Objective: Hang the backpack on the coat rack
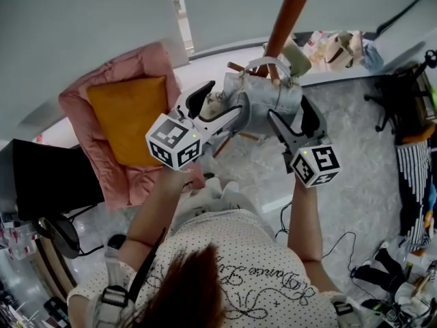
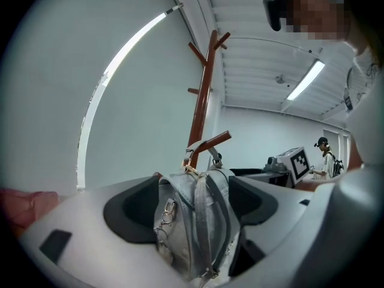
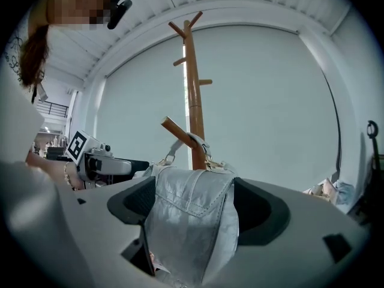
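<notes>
A small grey backpack [image 1: 263, 104] hangs high up against the brown wooden coat rack [image 1: 290, 12]. Its top handle [image 2: 201, 149] lies looped over a slanted peg [image 2: 215, 141] of the rack. My left gripper [image 1: 218, 108] is shut on the bag's left side, with its straps and metal clips [image 2: 195, 227] squeezed between the jaws. From the right, my right gripper [image 1: 290, 118] is shut on the flap side [image 3: 192, 221]. The right gripper view also has the peg [image 3: 177, 131] under the handle [image 3: 198, 141], with the pole [image 3: 193, 89] rising behind.
A pink armchair [image 1: 82, 108] with an orange cushion [image 1: 126, 115] stands at the left. A black office chair [image 1: 403, 101] and cables [image 1: 341, 244] are at the right. Bags [image 1: 334, 46] lie by the wall. Another person [image 2: 327, 158] stands far off.
</notes>
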### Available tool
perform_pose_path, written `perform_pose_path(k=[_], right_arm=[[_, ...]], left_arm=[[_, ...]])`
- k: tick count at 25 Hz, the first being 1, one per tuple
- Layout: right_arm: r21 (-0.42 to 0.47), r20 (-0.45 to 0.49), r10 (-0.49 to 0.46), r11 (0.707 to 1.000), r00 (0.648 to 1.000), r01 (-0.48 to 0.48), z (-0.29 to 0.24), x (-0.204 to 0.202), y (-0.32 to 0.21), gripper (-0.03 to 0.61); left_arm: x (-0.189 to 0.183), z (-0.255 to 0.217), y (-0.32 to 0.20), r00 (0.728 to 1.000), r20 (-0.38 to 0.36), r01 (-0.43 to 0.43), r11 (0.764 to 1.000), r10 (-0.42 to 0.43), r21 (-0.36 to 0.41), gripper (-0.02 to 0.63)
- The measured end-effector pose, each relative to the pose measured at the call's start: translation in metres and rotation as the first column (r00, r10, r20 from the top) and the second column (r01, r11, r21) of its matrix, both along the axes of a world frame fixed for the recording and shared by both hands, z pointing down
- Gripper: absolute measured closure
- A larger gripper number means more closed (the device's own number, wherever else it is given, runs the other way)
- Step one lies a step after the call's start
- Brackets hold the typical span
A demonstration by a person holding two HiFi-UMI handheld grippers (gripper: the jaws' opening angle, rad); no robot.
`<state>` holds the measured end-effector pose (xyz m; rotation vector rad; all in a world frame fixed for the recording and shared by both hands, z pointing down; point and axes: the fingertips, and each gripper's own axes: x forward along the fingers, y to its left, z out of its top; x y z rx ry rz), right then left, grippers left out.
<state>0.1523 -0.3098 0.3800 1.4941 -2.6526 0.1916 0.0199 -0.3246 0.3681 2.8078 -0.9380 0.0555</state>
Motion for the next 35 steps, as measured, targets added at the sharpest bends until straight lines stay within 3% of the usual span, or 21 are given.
perform_pose_path(k=[5, 10, 17, 21, 25, 35], right_arm=[[0.044, -0.006, 0.011, 0.999, 1.0, -0.01, -0.015, 0.001, 0.005, 0.187], [0.098, 0.0, 0.024, 0.995, 1.0, -0.023, -0.034, -0.003, 0.012, 0.237], [0.148, -0.005, 0.065, 0.987, 0.998, -0.064, -0.049, -0.007, 0.017, 0.369], [0.192, 0.002, 0.1, 0.977, 0.995, -0.098, -0.06, -0.005, 0.021, 0.478], [0.237, 0.019, 0.137, 0.962, 0.99, -0.138, -0.074, 0.0, 0.028, 0.56], [0.257, 0.022, 0.153, 0.954, 0.988, -0.154, -0.087, 0.0, 0.041, 0.568]], left_arm=[[-0.006, -0.019, 0.003, 0.999, -0.023, 0.024, 0.998, -0.023, 0.053, 0.276], [-0.01, -0.033, 0.007, 0.999, -0.035, 0.035, 0.996, -0.032, 0.087, 0.35], [-0.023, -0.042, 0.003, 0.994, -0.015, 0.107, 0.985, -0.106, 0.138, 0.508], [-0.03, -0.049, 0.0, 0.989, -0.029, 0.149, 0.977, -0.146, 0.155, 0.591], [-0.032, -0.058, 0.002, 0.987, -0.042, 0.158, 0.972, -0.153, 0.174, 0.609], [-0.037, -0.072, 0.011, 0.981, -0.078, 0.191, 0.956, -0.178, 0.221, 0.609]])
